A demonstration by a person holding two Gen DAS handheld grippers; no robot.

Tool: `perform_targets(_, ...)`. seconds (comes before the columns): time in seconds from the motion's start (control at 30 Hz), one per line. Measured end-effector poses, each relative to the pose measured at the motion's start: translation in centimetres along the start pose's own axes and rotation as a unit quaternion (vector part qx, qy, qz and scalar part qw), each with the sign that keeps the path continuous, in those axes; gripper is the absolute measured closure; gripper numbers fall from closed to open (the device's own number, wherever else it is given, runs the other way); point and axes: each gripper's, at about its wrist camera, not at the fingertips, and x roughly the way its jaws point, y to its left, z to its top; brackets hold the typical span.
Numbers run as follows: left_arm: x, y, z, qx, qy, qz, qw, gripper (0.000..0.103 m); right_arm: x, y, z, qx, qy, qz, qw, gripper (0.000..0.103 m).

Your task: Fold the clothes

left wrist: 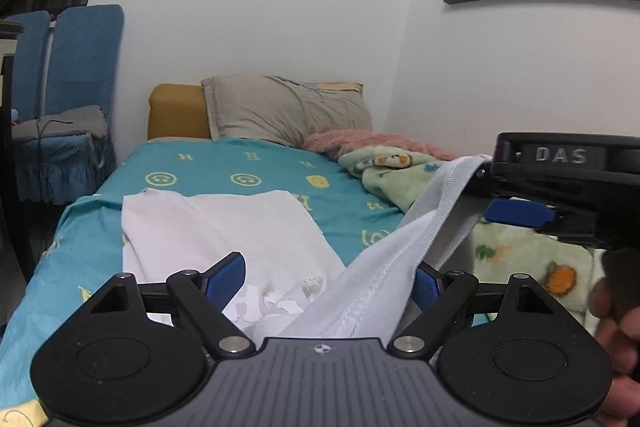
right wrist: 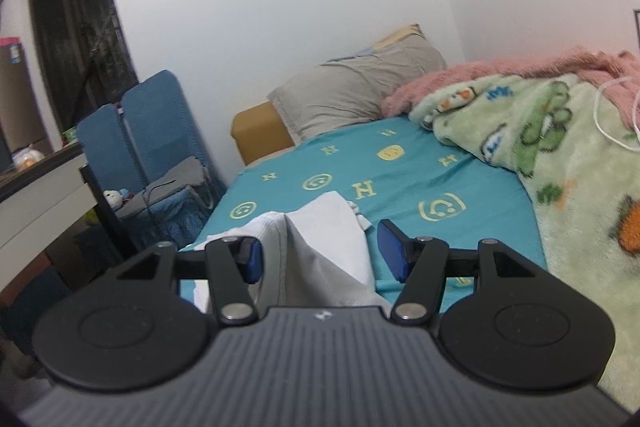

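Note:
A white garment (left wrist: 224, 227) lies partly flat on the teal bed sheet (left wrist: 248, 163). Its ribbed collar edge (left wrist: 444, 203) is lifted and stretches up to the right. My left gripper (left wrist: 326, 283) is open, its blue pads wide apart, and the lifted cloth runs between them and touches the right pad. In the left wrist view my right gripper (left wrist: 486, 193) is at the far right with the collar hanging over its upper finger. In its own view the right gripper (right wrist: 324, 255) is open, and the white garment (right wrist: 328, 227) is bunched between its fingers next to the left pad.
A green patterned blanket (left wrist: 516, 255) and a pink one cover the bed's right side. A grey pillow (left wrist: 288, 111) lies at the headboard. A blue-covered chair (left wrist: 68, 107) and a desk (right wrist: 40, 195) stand left of the bed. A hand (left wrist: 616, 327) holds the right gripper.

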Motion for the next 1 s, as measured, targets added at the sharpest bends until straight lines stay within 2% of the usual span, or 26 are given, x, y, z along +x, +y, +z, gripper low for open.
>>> perform_targets(0.07, 0.3, 0.9, 0.0, -0.024, 0.008, 0.01, 0.9996, 0.017, -0.2, 0.5, 0.0, -0.012, -0.008, 0.005, 1.0, 0.043)
perform_targets(0.17, 1.1, 2.4, -0.2, -0.043, 0.036, 0.049, 0.9972, 0.016, -0.5, 1.0, 0.0, -0.025, -0.029, 0.002, 0.999, 0.043)
perform_targets(0.3, 2.2, 4.4, -0.8, -0.046, 0.099, 0.113, 0.9876, 0.016, -1.2, 1.1, 0.3, -0.031, -0.074, -0.019, 0.997, 0.043)
perform_targets(0.37, 1.7, 5.7, -0.7, -0.066, 0.116, 0.122, 0.9835, 0.016, -1.2, 0.9, 0.4, -0.028, -0.086, -0.033, 0.995, 0.043)
perform_targets(0.53, -2.5, 8.6, 1.3, -0.122, 0.089, 0.135, 0.9793, 0.016, -0.2, -0.6, 0.5, -0.01, -0.073, -0.07, 0.995, 0.043)
perform_targets(0.63, -4.9, 10.3, 2.6, -0.15, 0.061, 0.135, 0.9774, 0.016, 0.7, -1.4, 0.3, 0.002, -0.045, -0.092, 0.995, 0.043)
perform_targets(0.7, -5.8, 11.0, 3.0, -0.162, 0.058, 0.136, 0.9757, 0.016, 1.2, -2.0, 0.1, 0.017, -0.023, -0.094, 0.995, 0.043)
perform_targets(0.8, -6.0, 11.0, 2.9, -0.144, 0.075, 0.158, 0.9741, 0.015, 1.3, -2.1, -0.2, 0.017, -0.014, -0.099, 0.995, 0.043)
perform_targets(0.9, -5.5, 10.1, 2.2, -0.083, 0.094, 0.215, 0.9684, 0.015, 1.0, -1.7, -0.4, -0.001, -0.019, -0.112, 0.994, 0.043)
perform_targets(1.0, -5.5, 9.7, 2.4, -0.068, 0.077, 0.246, 0.9639, 0.013, 0.7, -1.5, -0.4, -0.013, -0.02, -0.125, 0.992, 0.035)
